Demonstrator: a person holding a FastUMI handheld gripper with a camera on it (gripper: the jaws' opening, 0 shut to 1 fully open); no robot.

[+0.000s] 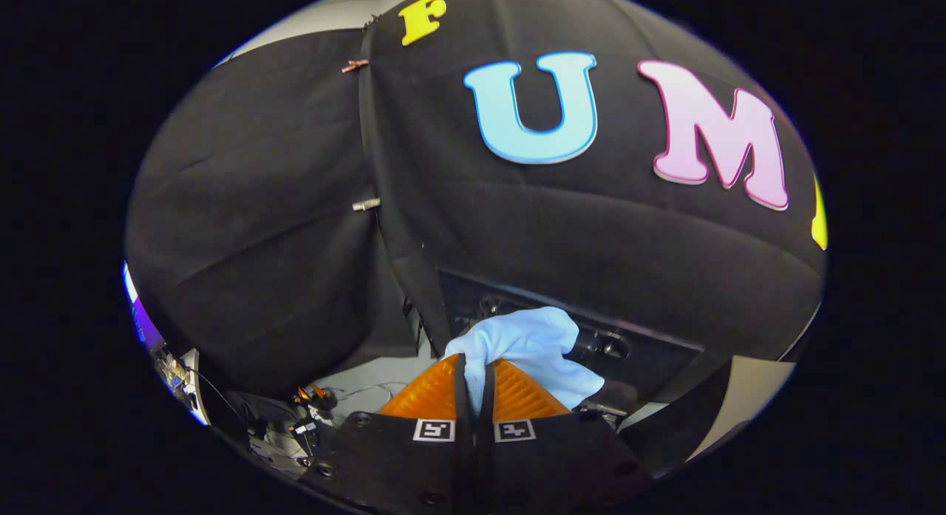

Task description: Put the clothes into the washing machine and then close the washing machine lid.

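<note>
The gripper (474, 374) sits at the bottom centre of the frame, its two orange ribbed fingers (429, 397) drawn almost together with only a thin dark slit between them. They pinch a fold of pale blue cloth (532, 349), which bunches just ahead of the tips. The black finger mounts carry square markers.

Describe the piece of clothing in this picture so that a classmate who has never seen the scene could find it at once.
Start at the black cloth wall of the booth and drop to the tongs with their ribbed orange fingers. The garment bunches up just beyond those fingers, pinched between them. It is the one soft, pale blue thing among dark, hard surroundings.
</note>
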